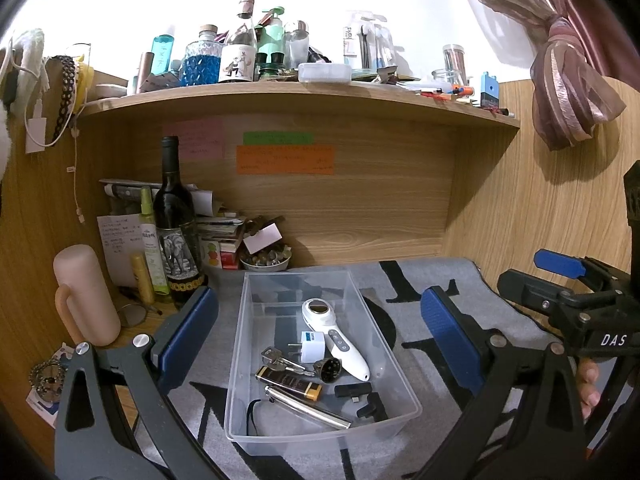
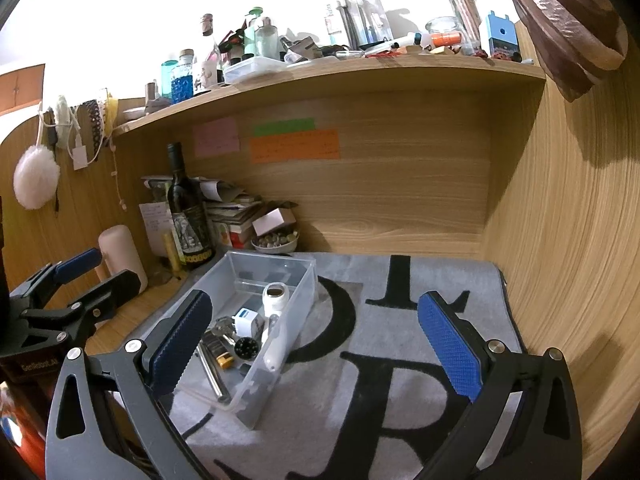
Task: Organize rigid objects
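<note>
On grey lettered mat (image 2: 400, 280): clear plastic bin (image 1: 256, 360) holding white handheld massager (image 1: 340, 340), keys, silver torch; left gripper (image 1: 320, 340) and right gripper (image 2: 316, 340) both spread wide, empty; risk: light bin tipping if its wall is nudged

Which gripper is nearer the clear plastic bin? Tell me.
Left. The left gripper has the clear plastic bin directly ahead between its open fingers; the right gripper hangs off to the bin's right, over the mat.
</note>
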Available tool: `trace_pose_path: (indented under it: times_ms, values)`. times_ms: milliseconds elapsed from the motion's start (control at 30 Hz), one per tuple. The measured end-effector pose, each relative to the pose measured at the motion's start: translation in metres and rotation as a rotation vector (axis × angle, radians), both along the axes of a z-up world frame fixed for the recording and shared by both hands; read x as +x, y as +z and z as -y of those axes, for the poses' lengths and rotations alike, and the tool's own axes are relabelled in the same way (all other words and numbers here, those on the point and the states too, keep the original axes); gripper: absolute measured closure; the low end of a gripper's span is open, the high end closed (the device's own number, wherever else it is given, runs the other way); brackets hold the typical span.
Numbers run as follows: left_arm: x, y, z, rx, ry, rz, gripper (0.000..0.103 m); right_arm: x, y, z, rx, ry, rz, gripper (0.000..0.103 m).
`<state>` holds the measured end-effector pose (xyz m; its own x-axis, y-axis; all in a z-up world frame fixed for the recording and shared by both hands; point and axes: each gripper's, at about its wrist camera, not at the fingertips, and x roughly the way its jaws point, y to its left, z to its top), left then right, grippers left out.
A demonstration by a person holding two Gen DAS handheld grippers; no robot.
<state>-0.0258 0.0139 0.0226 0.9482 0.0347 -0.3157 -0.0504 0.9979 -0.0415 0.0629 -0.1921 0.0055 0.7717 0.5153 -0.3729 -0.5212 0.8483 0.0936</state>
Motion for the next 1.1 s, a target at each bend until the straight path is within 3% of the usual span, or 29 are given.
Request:
trace_pose_path:
  times_ms: [1100]
  values:
    - [0.0056, -0.0048, -0.0031, -0.002, -0.012, -0.009, 0.000, 0.0012, 0.0000, -0.0022, 0.002, -0.001, 0.000, 0.000]
